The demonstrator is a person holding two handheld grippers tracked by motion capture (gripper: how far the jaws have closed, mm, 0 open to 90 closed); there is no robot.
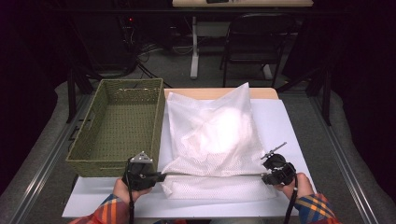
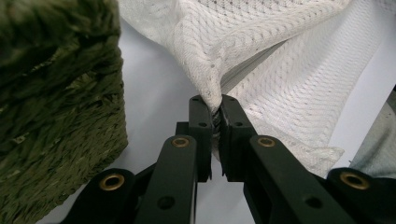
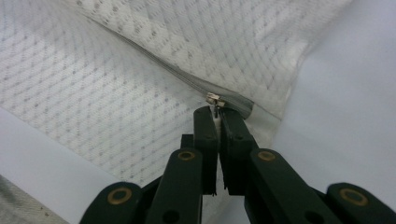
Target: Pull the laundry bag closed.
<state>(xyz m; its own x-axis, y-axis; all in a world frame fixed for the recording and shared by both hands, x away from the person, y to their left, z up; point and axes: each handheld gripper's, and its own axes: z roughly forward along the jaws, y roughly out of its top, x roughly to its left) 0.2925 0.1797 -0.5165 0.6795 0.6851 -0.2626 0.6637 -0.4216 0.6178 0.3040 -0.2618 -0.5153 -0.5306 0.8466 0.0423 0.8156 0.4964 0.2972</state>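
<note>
1. The left gripper (image 1: 160, 177), low left of centre in the high view, is clamped on the mesh bag's (image 1: 212, 140) near left corner (image 2: 211, 95), which I judge anchors the bag against the zip's pull.
2. The right gripper (image 1: 264, 177), low right, pinches the zip pull (image 3: 215, 100) at the near right end, so the zip (image 1: 210, 174) runs taut between the two.
3. The bag lies mid-frame on the white table (image 1: 289, 126), just right of the green basket (image 1: 116, 128).
4. Its contents are a blurred white mass; whether the zip is open or closed cannot be made out.
</note>
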